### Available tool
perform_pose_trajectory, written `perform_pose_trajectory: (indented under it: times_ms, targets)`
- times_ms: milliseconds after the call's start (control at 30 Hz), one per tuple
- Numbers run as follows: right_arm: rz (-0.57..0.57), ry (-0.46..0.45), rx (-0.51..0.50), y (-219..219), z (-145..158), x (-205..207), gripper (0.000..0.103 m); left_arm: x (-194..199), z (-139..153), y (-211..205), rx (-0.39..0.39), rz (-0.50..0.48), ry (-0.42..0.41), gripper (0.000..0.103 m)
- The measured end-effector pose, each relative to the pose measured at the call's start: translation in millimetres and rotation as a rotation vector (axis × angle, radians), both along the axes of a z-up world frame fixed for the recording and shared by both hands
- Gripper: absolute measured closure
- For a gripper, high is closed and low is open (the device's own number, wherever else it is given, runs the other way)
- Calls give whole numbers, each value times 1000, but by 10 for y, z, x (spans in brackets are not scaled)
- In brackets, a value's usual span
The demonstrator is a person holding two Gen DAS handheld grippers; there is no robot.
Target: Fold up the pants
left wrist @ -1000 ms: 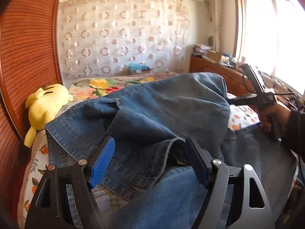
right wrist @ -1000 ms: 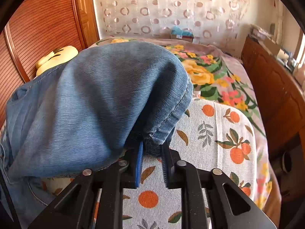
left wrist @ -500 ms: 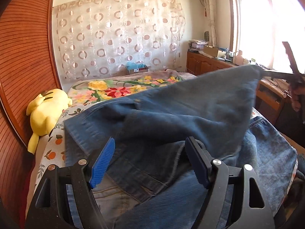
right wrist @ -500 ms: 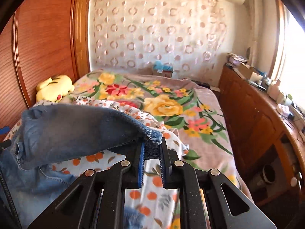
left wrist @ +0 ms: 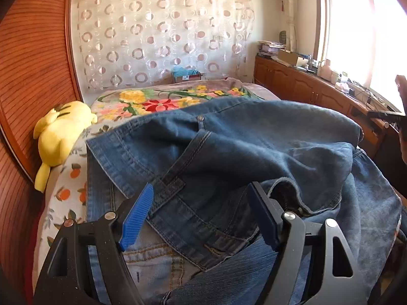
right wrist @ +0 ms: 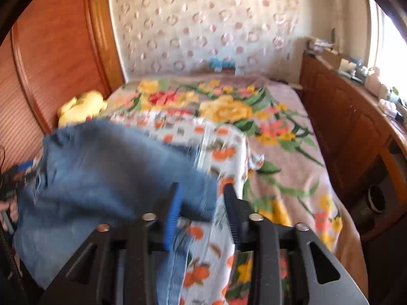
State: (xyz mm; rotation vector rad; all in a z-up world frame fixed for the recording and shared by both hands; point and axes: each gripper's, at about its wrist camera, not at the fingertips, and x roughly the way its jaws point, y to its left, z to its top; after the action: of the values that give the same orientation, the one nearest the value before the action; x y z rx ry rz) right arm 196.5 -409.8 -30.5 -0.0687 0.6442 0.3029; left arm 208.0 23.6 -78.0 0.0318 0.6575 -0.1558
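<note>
While no writing reads | left gripper (left wrist: 198,216) jaws wide over jeans (left wrist: 254,147) | right gripper (right wrist: 202,212) jaws opening, hem between.

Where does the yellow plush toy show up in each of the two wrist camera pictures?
Left wrist view: the yellow plush toy lies at the left edge, against the wooden headboard, left of the jeans.
Right wrist view: it sits upper left, blurred, just above the jeans.
Shared landmark: the circle-patterned curtain behind the bed.
</note>
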Motion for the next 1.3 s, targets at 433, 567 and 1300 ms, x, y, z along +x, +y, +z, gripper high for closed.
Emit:
perform_pose_trajectory:
  times_ms: [433, 567, 1300]
  targets:
    - [126, 72, -51, 857, -400, 809, 61, 689, 445, -288, 3, -114, 19, 24]
    - [192, 99, -76, 1021, -591, 682, 61, 1006, 391, -409, -7, -127, 35, 24]
    - [-5, 211, -78, 760, -649, 1241, 61, 1087, -3, -563, -13, -182, 28, 24]
